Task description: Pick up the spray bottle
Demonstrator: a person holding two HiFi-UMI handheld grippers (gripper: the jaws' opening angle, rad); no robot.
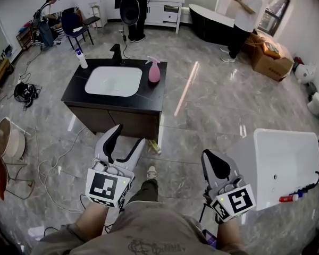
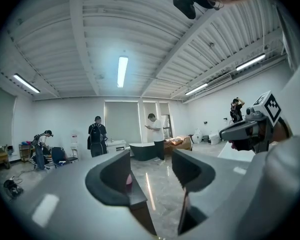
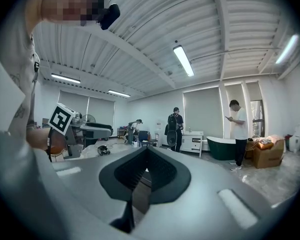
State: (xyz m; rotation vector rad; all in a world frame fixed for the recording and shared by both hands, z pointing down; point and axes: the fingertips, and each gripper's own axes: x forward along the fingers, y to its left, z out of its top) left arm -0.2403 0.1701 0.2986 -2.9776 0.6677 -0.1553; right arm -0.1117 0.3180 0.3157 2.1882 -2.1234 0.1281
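Note:
The pink spray bottle (image 1: 154, 70) stands upright on the right part of a black vanity top (image 1: 154, 97), beside a white basin (image 1: 113, 81). My left gripper (image 1: 128, 136) is held low, in front of the vanity and well short of the bottle, its jaws open and empty. In the left gripper view, a sliver of pink, the spray bottle (image 2: 128, 180), shows between the jaws of the left gripper (image 2: 150, 170). My right gripper (image 1: 209, 156) is off to the right, near a white tub (image 1: 287, 158). In its own view the right gripper (image 3: 146, 167) is shut on nothing.
A white bottle with a blue cap (image 1: 82, 58) stands on the vanity's back left corner, next to a black tap (image 1: 116, 52). Two people (image 1: 243, 15) stand at the far side of the room. Cables (image 1: 48, 169) lie on the floor at the left.

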